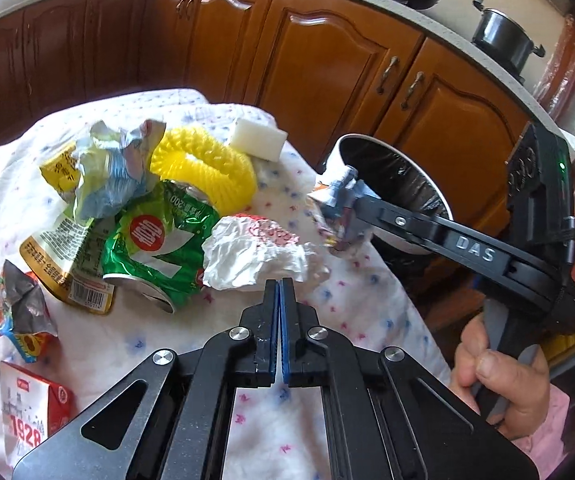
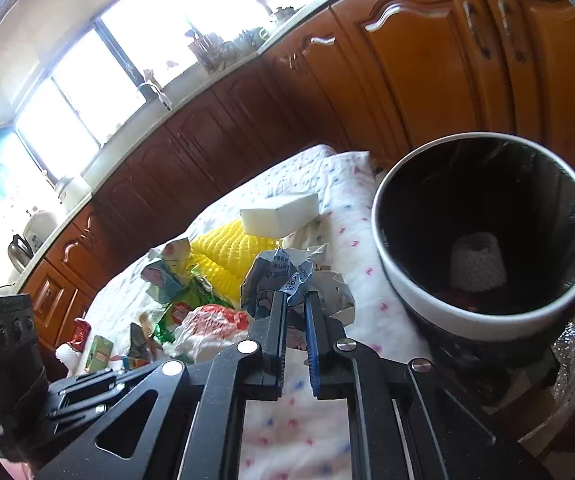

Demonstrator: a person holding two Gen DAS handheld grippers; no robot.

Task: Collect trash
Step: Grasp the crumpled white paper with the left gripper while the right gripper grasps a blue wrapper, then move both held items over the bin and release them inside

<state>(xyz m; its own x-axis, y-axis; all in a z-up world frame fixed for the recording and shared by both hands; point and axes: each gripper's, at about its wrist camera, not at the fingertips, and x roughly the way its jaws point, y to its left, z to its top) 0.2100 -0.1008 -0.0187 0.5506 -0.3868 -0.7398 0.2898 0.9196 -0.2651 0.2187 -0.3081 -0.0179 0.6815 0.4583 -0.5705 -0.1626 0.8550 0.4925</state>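
While pinched in the right gripper (image 2: 295,300), crumpled blue wrapper (image 2: 275,276) hangs above tablecloth (image 2: 351,236), bin (image 2: 383,216) at two o'clock. Best carried fully past the rim before letting go. Left gripper (image 1: 280,286) clenched, empty, by white wad (image 1: 247,256).

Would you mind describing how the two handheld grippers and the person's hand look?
Both grippers are matte black metal with silver round bolts and blue finger pads. The right gripper bears raised "DAS" lettering and a black rear box with a green light. The hand is bare, with a pink sleeve cuff.
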